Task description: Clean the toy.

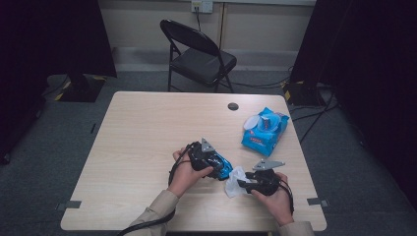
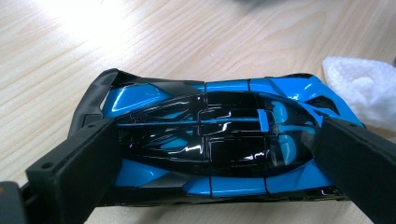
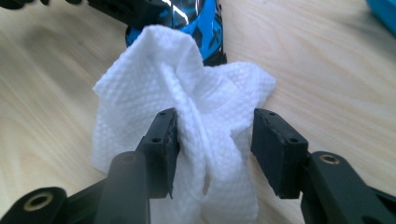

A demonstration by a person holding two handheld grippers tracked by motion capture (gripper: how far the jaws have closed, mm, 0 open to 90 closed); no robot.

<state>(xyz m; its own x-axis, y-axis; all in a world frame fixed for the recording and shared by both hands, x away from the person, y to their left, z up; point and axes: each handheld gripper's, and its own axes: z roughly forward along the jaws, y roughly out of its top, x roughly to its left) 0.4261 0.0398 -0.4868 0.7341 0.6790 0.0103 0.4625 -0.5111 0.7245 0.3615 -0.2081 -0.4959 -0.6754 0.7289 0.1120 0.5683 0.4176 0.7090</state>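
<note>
Wood-grain desk (image 1: 142, 128) carries everything, and its near edge is cut off by the bottom of the high view, where two sleeves come in. At the left, the left claw (image 1: 212, 164) is clenched on a blue and black toy car (image 1: 221, 166). In the left gripper view its two black jaws press on the car's two ends, with the glossy black roof (image 2: 219, 140) lying across between them; the underside and wheels of the car cannot be seen, and from above most of the car is hidden under the hand and the claw's grey plate. Just right of the car lies a crumpled white wipe (image 1: 235, 181), touching the car's end. The right claw (image 1: 241, 186) stands released around it: in the right gripper view the wipe (image 3: 205, 107) bunches up between the jaws, one jaw against its folds and the other with a gap beside it. The wipe's lower part runs off the frame. Farther right, well apart, a blue pack of wipes (image 1: 264, 130) lies with its flap open; its print is too small to read.
</note>
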